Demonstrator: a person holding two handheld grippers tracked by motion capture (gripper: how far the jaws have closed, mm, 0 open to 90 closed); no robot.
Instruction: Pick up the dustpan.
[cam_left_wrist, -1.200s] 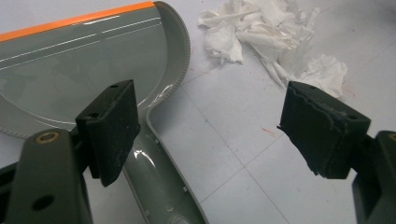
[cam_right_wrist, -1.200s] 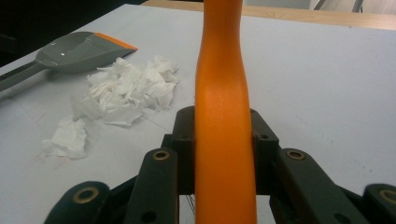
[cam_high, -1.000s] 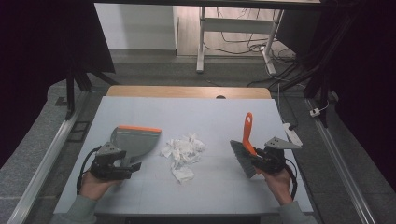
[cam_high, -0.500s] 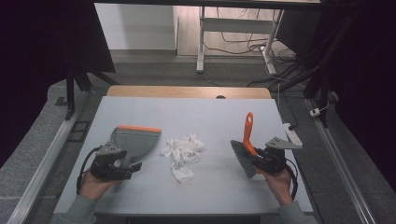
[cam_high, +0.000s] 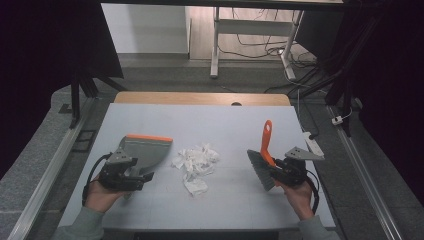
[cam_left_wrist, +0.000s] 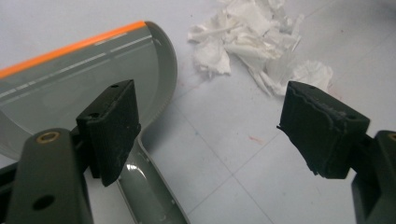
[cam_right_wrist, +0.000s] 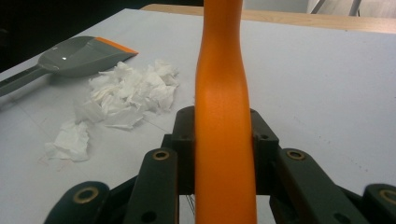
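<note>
With the right gripper (cam_high: 278, 169) fingers pinching the brush (cam_high: 263, 160) handle and the left gripper (cam_high: 134, 176) fingers spread over the unheld dustpan (cam_high: 142, 151) handle, the paper scraps (cam_high: 196, 161), at the dustpan's 3 o'clock on the bench (cam_high: 210, 120), could be scattered, since the dustpan may be pushed away.

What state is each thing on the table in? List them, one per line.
Left gripper: jaws open, dustpan handle below them, not clamped.
Right gripper: jaws shut on the brush handle.
Dustpan: lying flat on the table, orange lip at its far edge.
Brush: held, orange handle pointing away, bristles at the near end.
Torn paper: loose crumpled heap between dustpan and brush, unswept.
Table: bare around the heap.
</note>
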